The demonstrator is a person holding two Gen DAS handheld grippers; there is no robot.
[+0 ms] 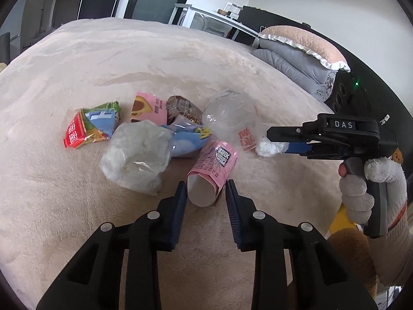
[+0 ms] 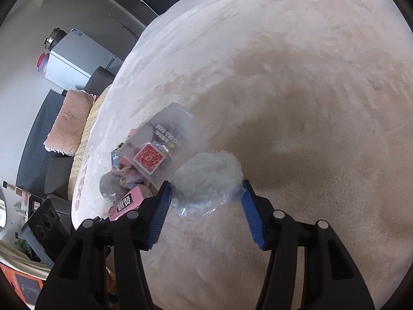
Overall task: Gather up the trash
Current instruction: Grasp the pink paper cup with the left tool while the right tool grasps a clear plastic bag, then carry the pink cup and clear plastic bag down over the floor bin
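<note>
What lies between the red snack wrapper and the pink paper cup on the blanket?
In the left wrist view, a crumpled clear plastic bag lies between the red snack wrapper and the pink paper cup.

Left gripper (image 1: 206, 188): black linkage arms, silver round pivot pins, blue ribbed pads. Right gripper (image 2: 206, 191): same build, black pistol handle, white "DAS" lettering on top. Hand (image 1: 371, 186) wears a white-and-grey knit glove with an orange cuff edge.
</note>
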